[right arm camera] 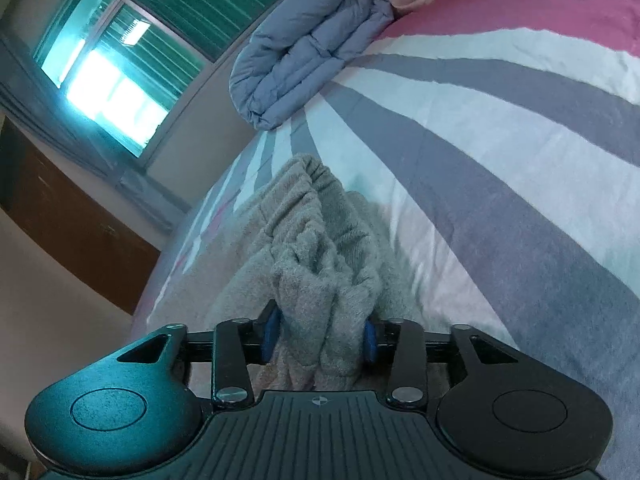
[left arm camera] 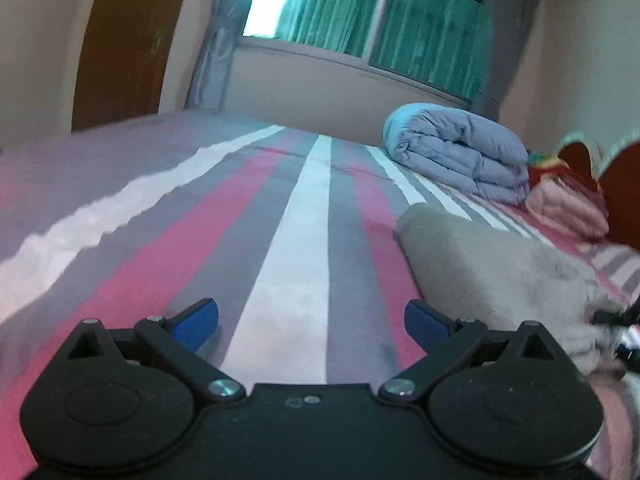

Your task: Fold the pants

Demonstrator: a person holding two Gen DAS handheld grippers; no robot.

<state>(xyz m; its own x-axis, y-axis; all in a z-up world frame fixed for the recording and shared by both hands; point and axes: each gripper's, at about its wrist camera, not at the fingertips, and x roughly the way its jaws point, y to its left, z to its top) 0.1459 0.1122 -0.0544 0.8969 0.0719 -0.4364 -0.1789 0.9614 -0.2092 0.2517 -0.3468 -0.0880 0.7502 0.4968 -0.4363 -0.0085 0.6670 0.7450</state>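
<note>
The grey fleece pants (right arm camera: 320,264) lie on the striped bed sheet (right arm camera: 500,168). My right gripper (right arm camera: 320,340) is shut on a bunched part of them near the gathered waistband, the blue pads pressing the cloth from both sides. In the left wrist view the pants (left arm camera: 492,264) lie to the right as a folded grey mass. My left gripper (left arm camera: 312,322) is open and empty, low over the sheet (left arm camera: 288,248), with its right fingertip close to the pants' edge. The right gripper shows blurred at the far right edge of the left wrist view (left arm camera: 618,320).
A folded blue-grey quilt (left arm camera: 460,152) lies at the far side of the bed, with a pink folded blanket (left arm camera: 568,208) beside it near the red headboard (left arm camera: 616,176). It also shows in the right wrist view (right arm camera: 304,52). A window (left arm camera: 368,12) and a brown wardrobe (left arm camera: 128,40) stand beyond the bed.
</note>
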